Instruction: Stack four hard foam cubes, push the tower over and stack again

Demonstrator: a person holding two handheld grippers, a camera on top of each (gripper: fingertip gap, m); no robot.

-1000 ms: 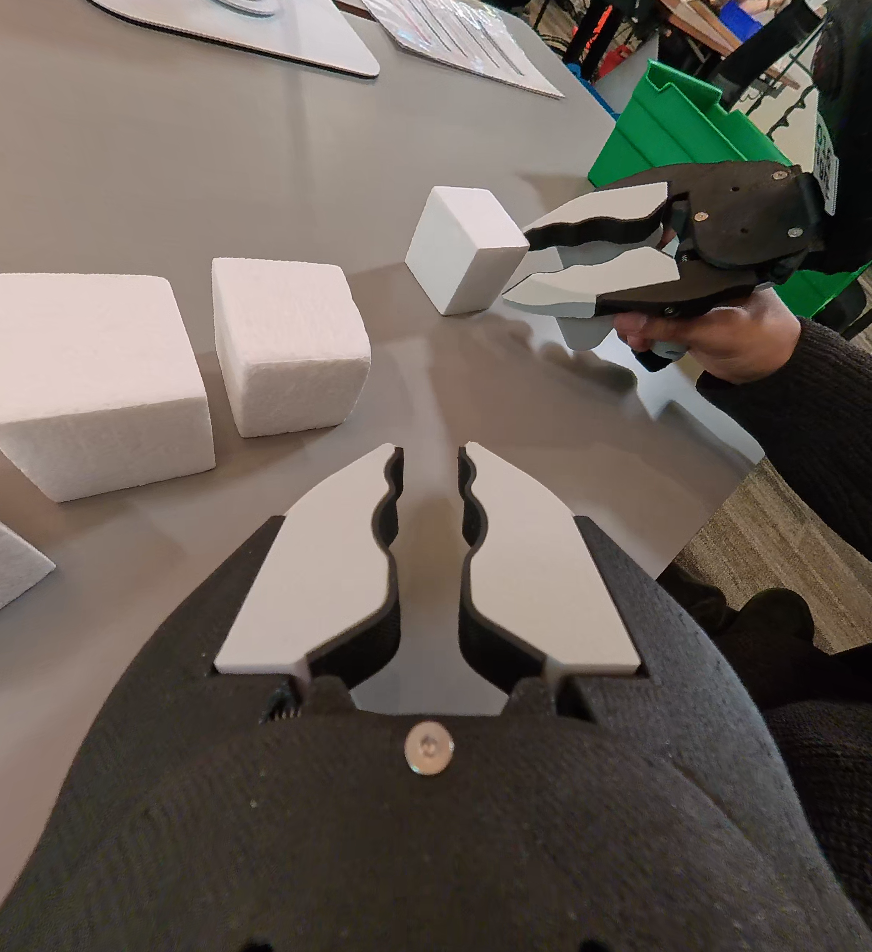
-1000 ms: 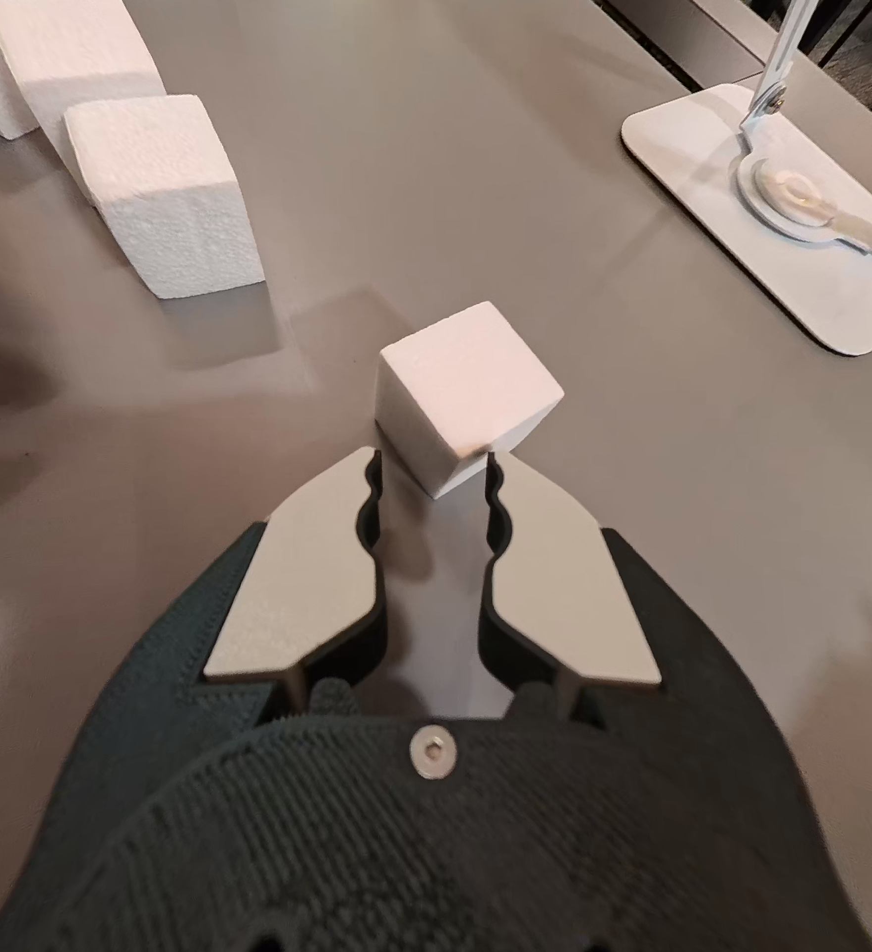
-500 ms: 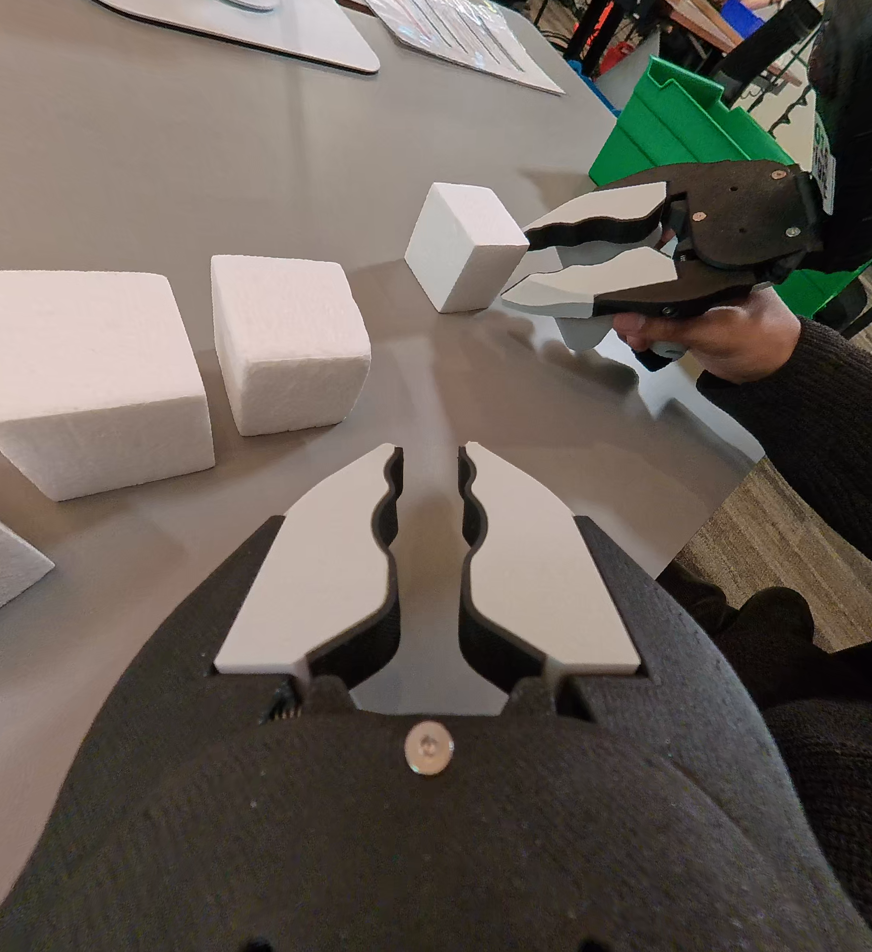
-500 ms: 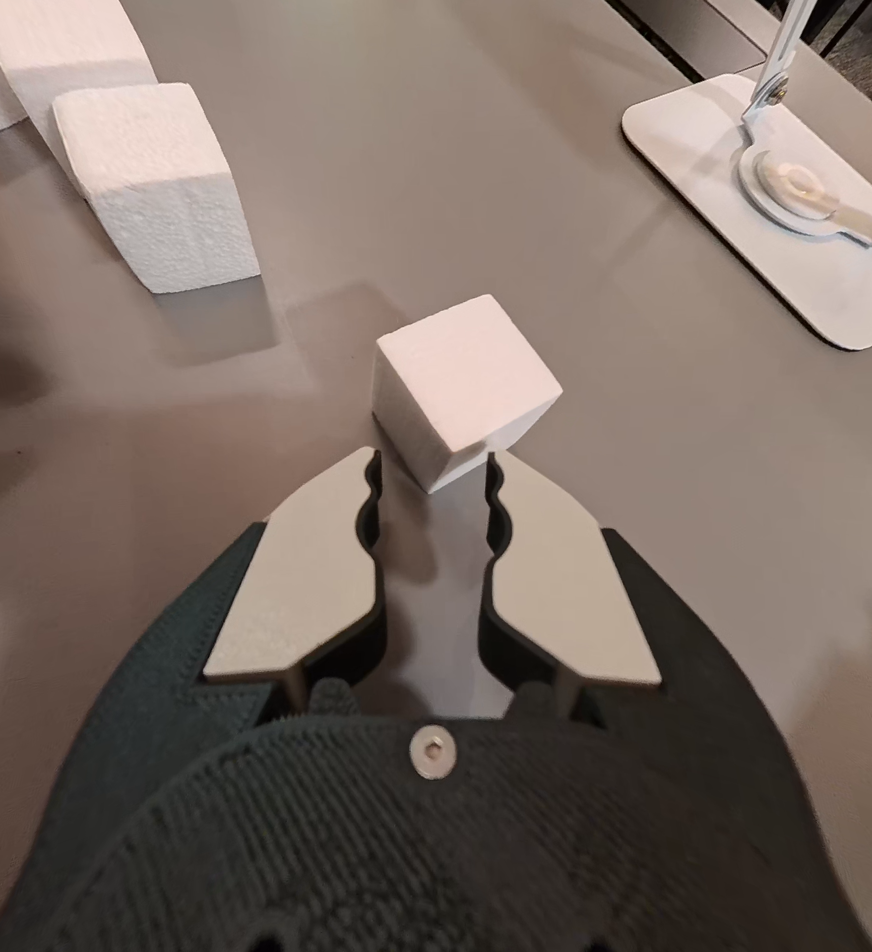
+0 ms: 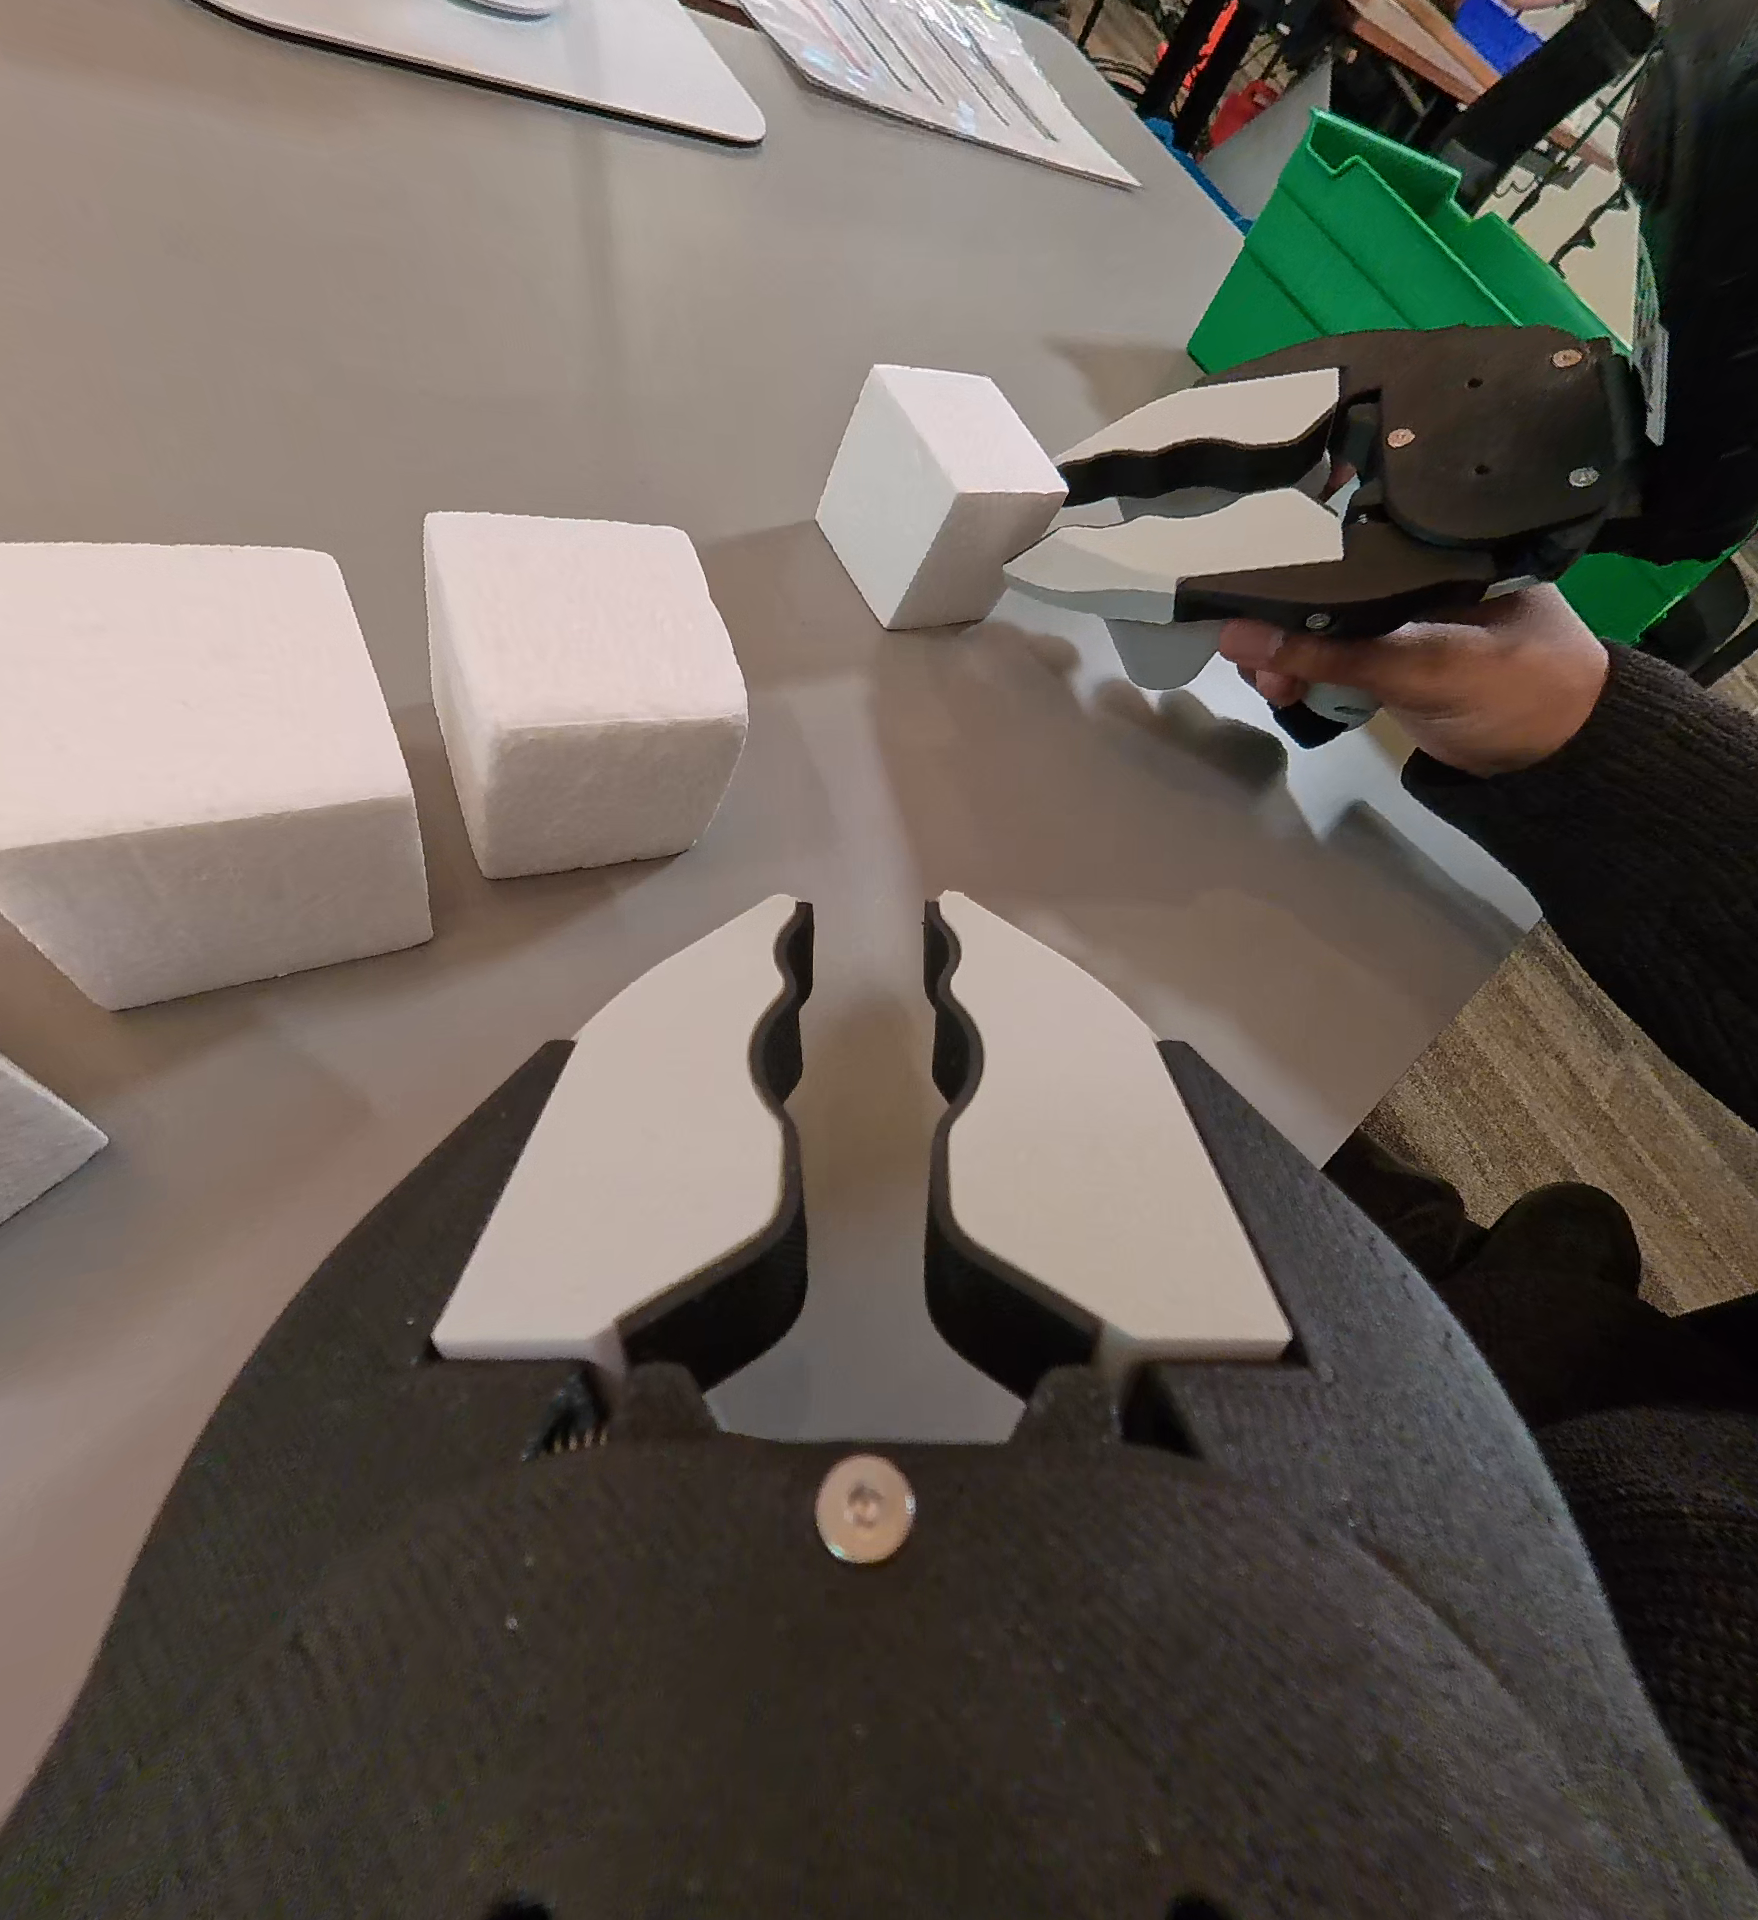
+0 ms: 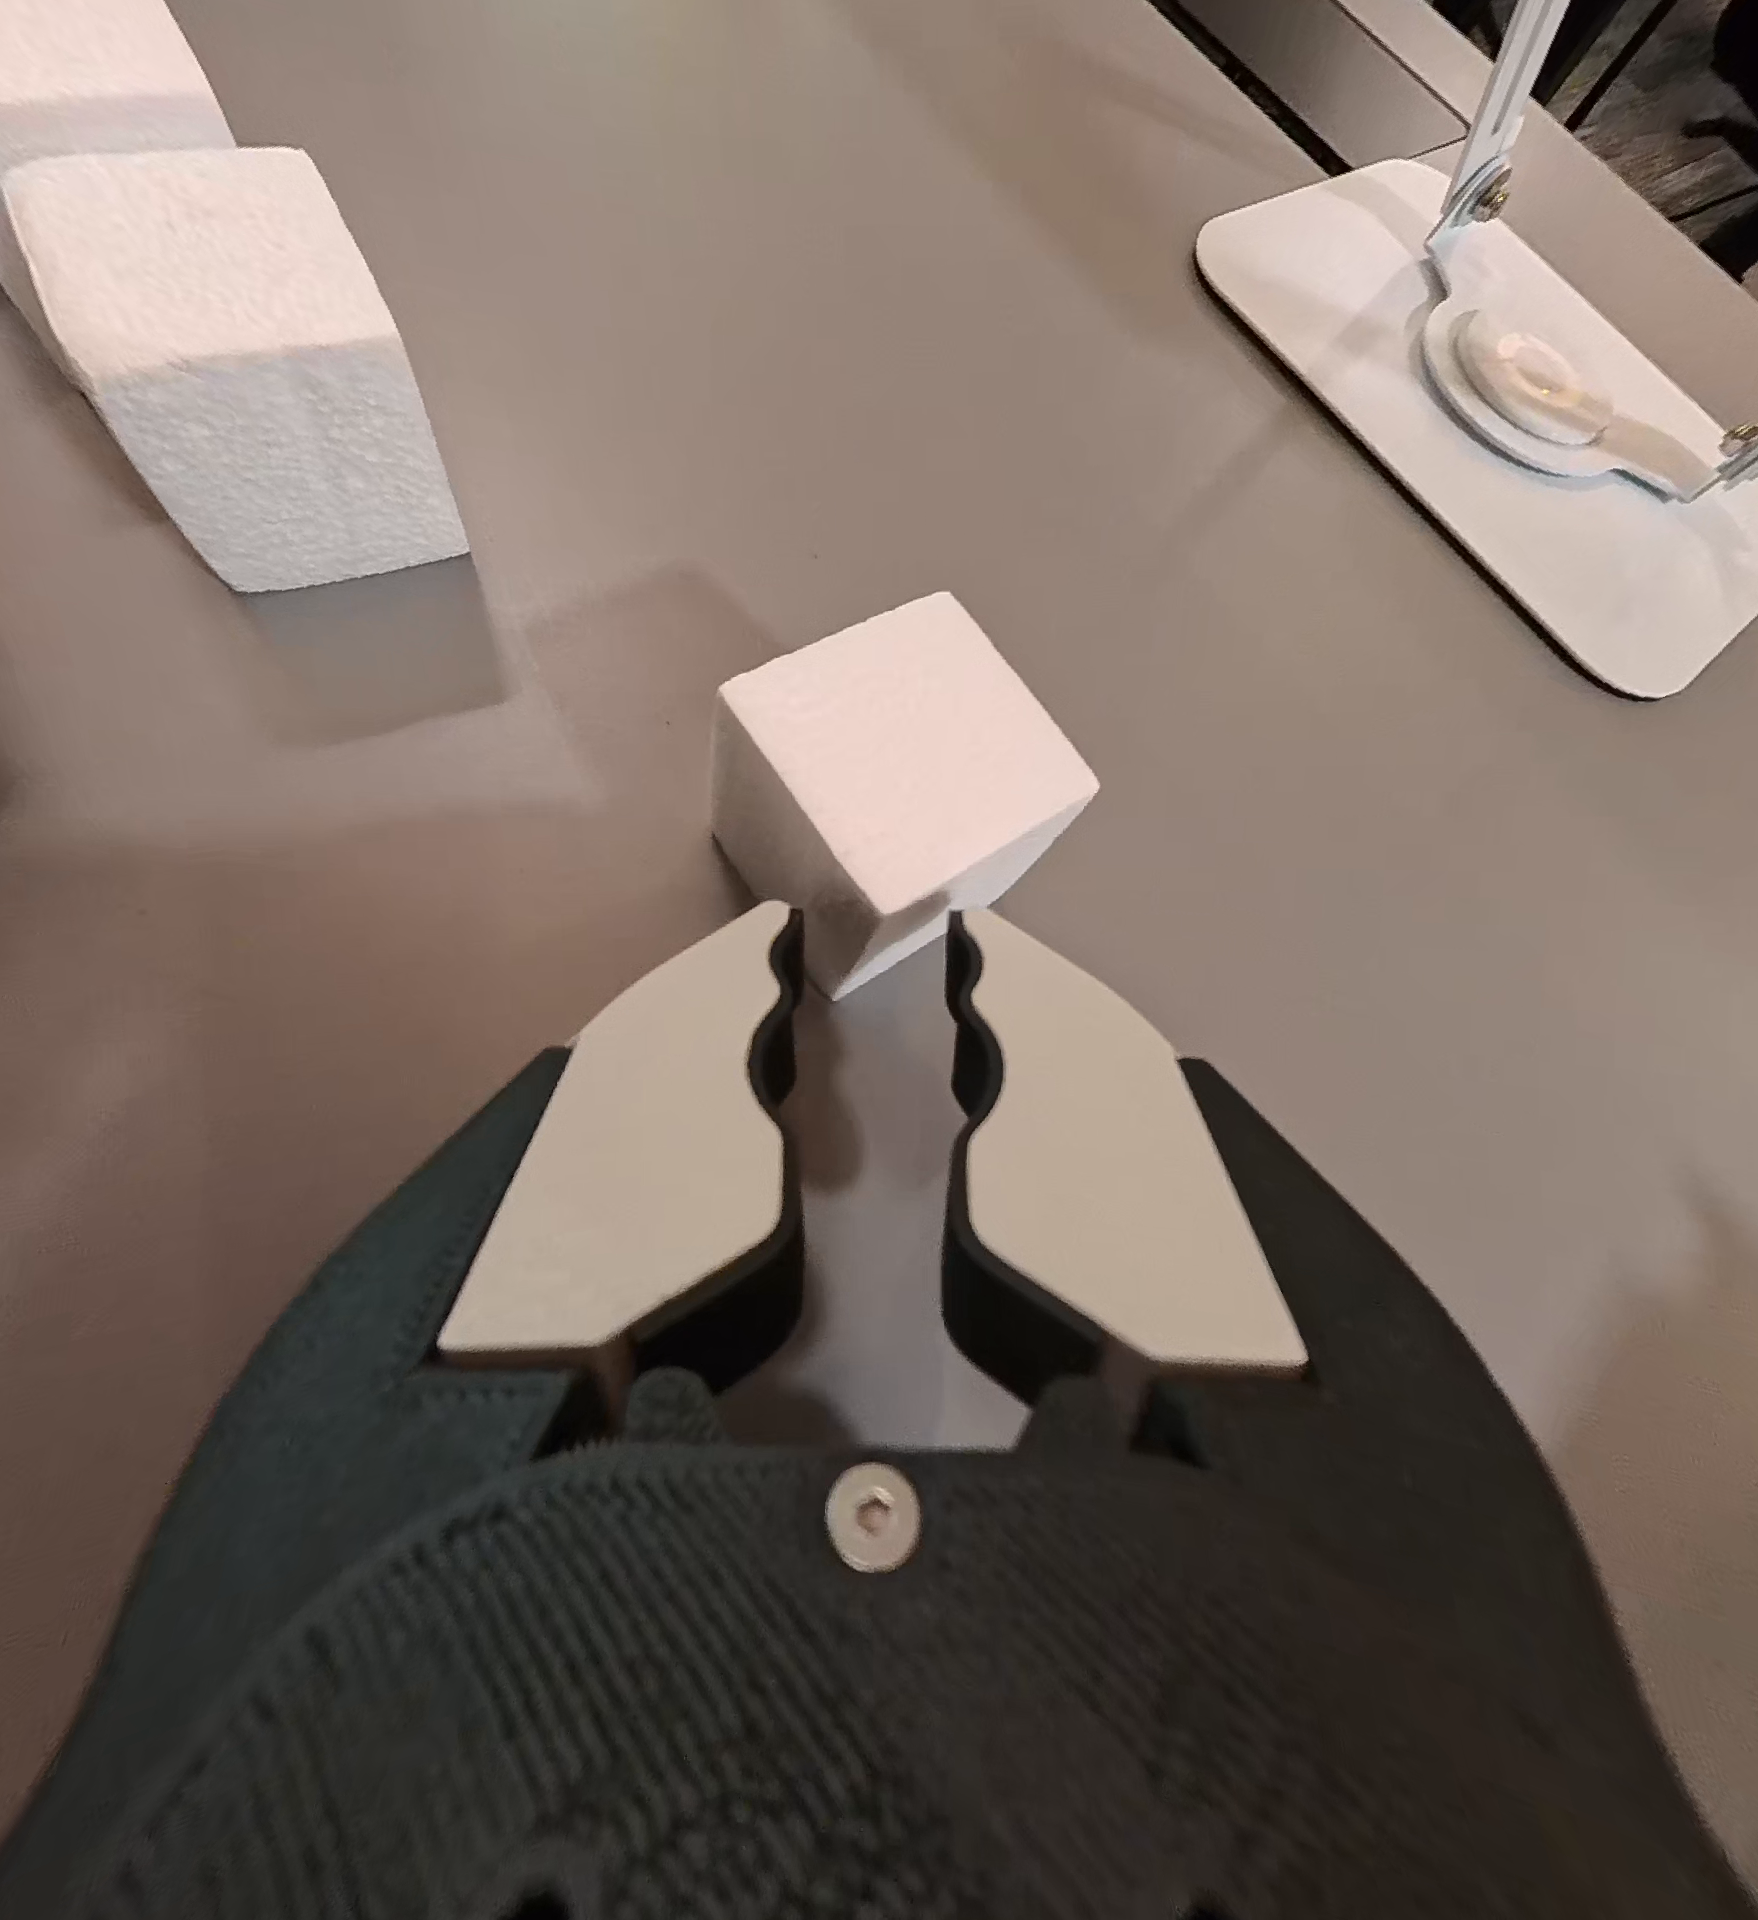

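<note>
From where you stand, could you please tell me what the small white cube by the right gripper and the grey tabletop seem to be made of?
The small white cube looks like expanded polystyrene foam: matte, with a fine beaded grain and crisp cut edges. It sits at the tips of the open right gripper. The grey tabletop appears to be a smooth laminate or coated board with a satin sheen, showing soft reflections; its core cannot be seen.

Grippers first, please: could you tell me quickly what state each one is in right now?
Left gripper: open, holding nothing, over bare table.
Right gripper: open, jaws either side of the small foam cube's near corner, not gripping it.
</note>
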